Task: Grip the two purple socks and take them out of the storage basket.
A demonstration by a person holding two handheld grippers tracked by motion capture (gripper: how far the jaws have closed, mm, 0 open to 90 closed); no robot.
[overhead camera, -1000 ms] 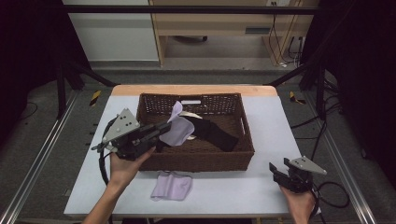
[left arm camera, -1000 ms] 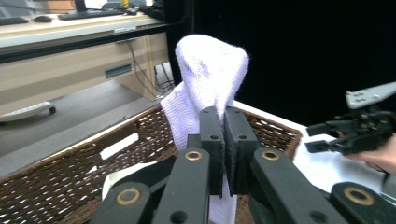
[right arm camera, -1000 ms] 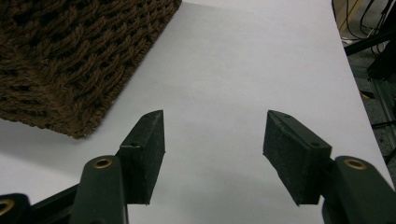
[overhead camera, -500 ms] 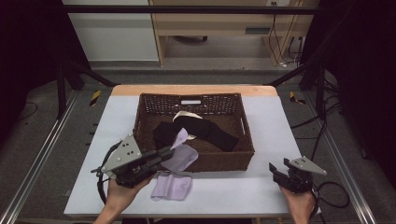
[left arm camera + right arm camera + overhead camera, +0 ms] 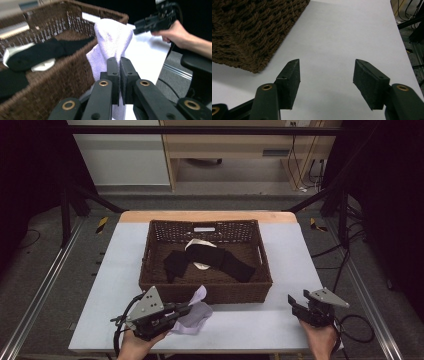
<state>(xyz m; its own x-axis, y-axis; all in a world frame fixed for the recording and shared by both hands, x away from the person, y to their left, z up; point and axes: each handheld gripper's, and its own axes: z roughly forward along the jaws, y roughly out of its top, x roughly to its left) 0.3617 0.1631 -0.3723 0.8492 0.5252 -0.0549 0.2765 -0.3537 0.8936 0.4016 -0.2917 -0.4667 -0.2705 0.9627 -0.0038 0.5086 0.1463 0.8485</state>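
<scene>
Comparing with a second ago, I see my left tool has come down out of the wicker basket to the bench in front of it, clamped on the lavender sock. My right tool hangs open, unmoved. Inside the basket lie black socks over a white one.

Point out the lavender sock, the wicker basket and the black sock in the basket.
lavender sock (image 5: 113, 35): left gripper view, on its upper fold above the pinching jaws.
wicker basket (image 5: 205, 291): high view, on its near outer wall.
black sock (image 5: 212, 256): high view, on its middle, lying inside the basket.
</scene>
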